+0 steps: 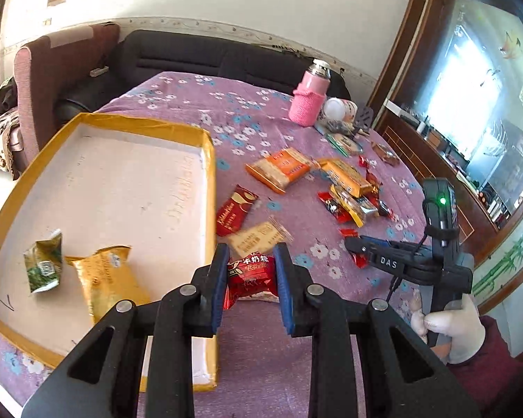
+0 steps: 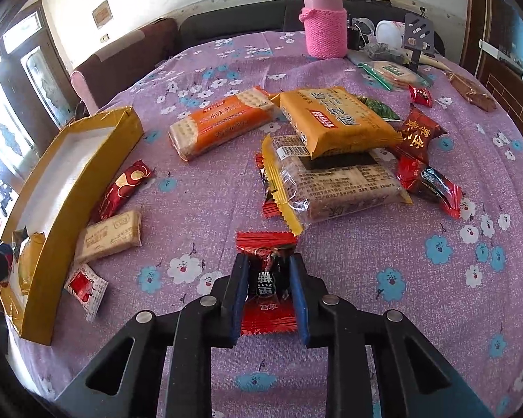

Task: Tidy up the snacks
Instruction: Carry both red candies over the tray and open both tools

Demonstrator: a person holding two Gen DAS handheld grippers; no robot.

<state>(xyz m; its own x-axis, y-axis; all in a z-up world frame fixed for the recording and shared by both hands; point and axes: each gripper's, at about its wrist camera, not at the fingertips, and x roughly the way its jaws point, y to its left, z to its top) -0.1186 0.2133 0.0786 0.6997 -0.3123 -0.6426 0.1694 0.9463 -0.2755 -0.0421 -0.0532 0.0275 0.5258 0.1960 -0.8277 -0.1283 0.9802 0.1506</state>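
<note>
In the yellow box (image 1: pixel 205 146) lie only two packets, while many snacks wait on the worktop (image 2: pixel 331 244). The left hand-held gripper (image 1: pixel 250 271) is clamped on a red candy (image 1: pixel 249 277). The right hand-held gripper (image 2: pixel 269 289) is clamped on a red-black candy (image 2: pixel 266 278).

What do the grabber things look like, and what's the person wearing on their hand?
Both are black with blue pads and round silver pins. The left gripper and right gripper match. Seen sideways, the right one has white letters "DAS", a green light and a thin black cable. The hand wears a white glove with a dark red sleeve.
</note>
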